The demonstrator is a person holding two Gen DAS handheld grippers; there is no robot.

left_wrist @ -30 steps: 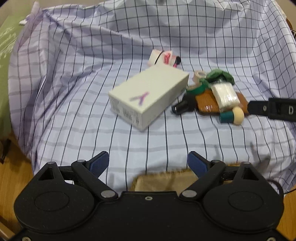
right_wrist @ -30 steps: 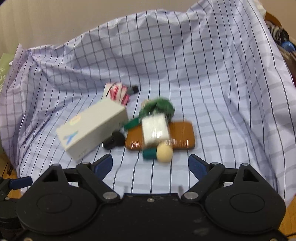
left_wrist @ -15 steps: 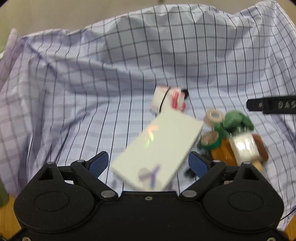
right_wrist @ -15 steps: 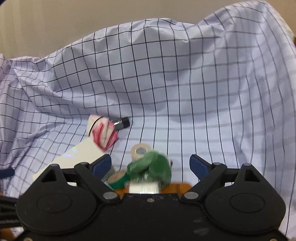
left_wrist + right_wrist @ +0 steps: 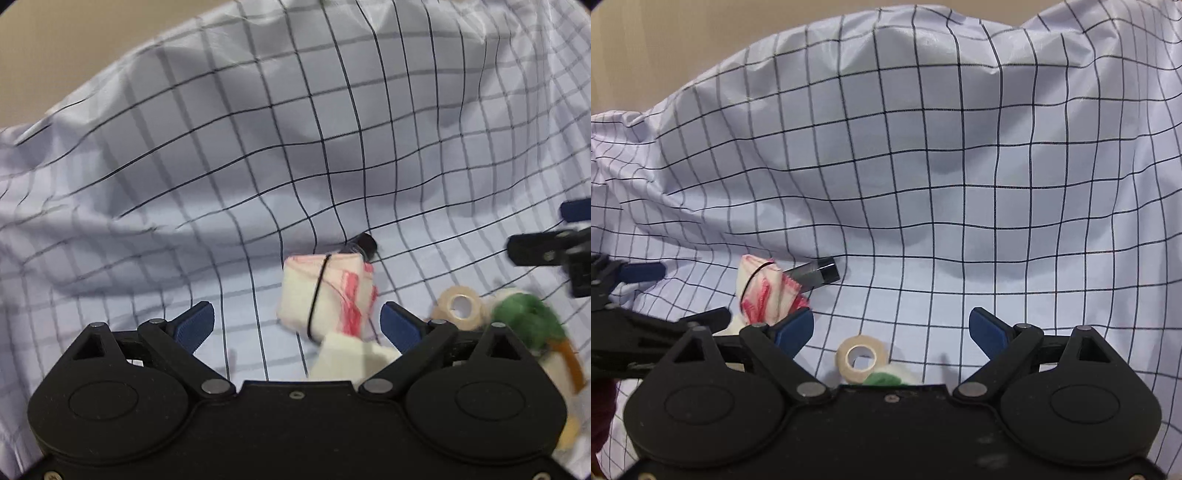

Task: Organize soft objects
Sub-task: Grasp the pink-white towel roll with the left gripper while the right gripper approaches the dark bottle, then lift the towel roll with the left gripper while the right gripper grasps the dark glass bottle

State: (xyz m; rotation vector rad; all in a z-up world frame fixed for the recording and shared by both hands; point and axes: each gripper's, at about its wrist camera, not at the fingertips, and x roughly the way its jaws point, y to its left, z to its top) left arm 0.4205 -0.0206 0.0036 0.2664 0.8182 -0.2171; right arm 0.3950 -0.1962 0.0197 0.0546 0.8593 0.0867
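Note:
A rolled white cloth with red stitching and a black band [image 5: 325, 295] lies on the checked sheet, just ahead of my open left gripper [image 5: 297, 325], between its fingers and nearer the right one; it also shows in the right wrist view [image 5: 764, 291]. A beige tape roll [image 5: 460, 308] and a green fuzzy object [image 5: 528, 321] lie to its right. My right gripper [image 5: 890, 328] is open and empty, with the tape roll [image 5: 860, 356] just in front of it and the green object [image 5: 882, 378] at its base.
A white box corner [image 5: 351, 358] sits under the left gripper's front. A small black-capped tube [image 5: 816, 273] lies behind the cloth roll. The checked sheet [image 5: 923, 166] rises in folds at the back. The right gripper's finger [image 5: 546, 251] shows at the left view's right edge.
Both grippers have moved forward and lower toward the objects. The white box has slid mostly beneath the left view, and the brown board has dropped out of sight in the right view.

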